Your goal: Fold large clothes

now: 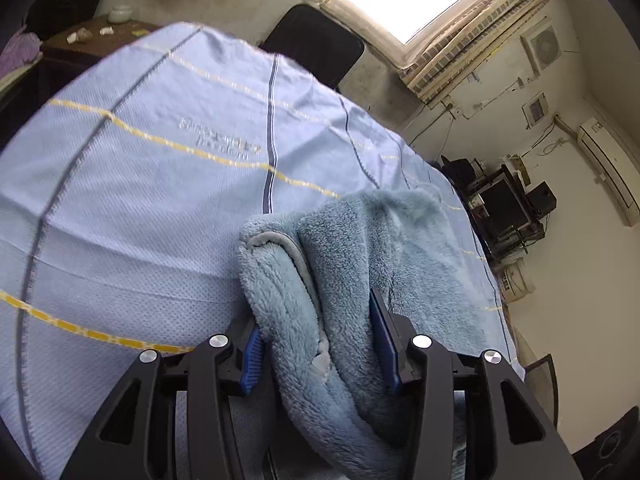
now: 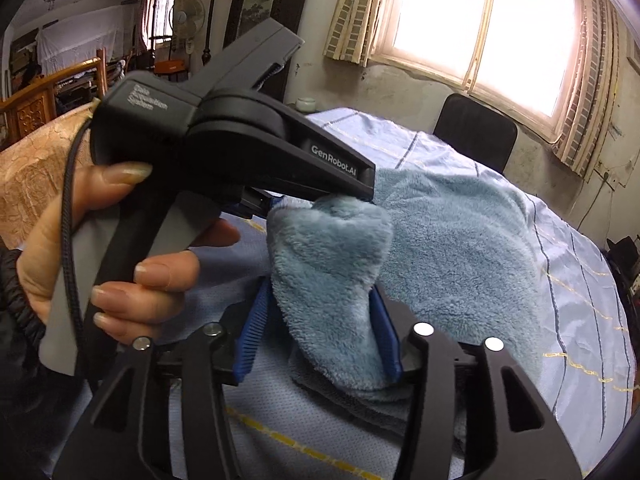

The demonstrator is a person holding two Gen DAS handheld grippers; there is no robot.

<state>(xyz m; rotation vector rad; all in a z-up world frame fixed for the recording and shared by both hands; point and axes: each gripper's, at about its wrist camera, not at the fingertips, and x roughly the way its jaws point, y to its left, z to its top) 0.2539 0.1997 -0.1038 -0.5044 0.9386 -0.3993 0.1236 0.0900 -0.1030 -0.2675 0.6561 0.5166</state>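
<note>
While most of it lies spread over the far side of a table, the fluffy blue garment [image 1: 352,280] rises at its near edge in a bunched fold, and both grippers have hold of that fold. In the left wrist view the left gripper [image 1: 320,344] has its blue pads partly closed with thick fleece and a grey hemmed edge packed between them. In the right wrist view the right gripper [image 2: 320,336] likewise pinches a hanging lump of the same fleece between its pads, the jaws kept moderately apart by the bulk. Just above that lump the tip of the other gripper presses into the cloth, held by the person's hand [image 2: 120,256] with a black cable running past the fingers. Under the garment a light blue tablecloth [image 1: 140,184] with yellow and dark stripes covers the table. Beyond the table stands a dark chair [image 2: 476,132] below a bright window [image 2: 488,28] with curtains.
</note>
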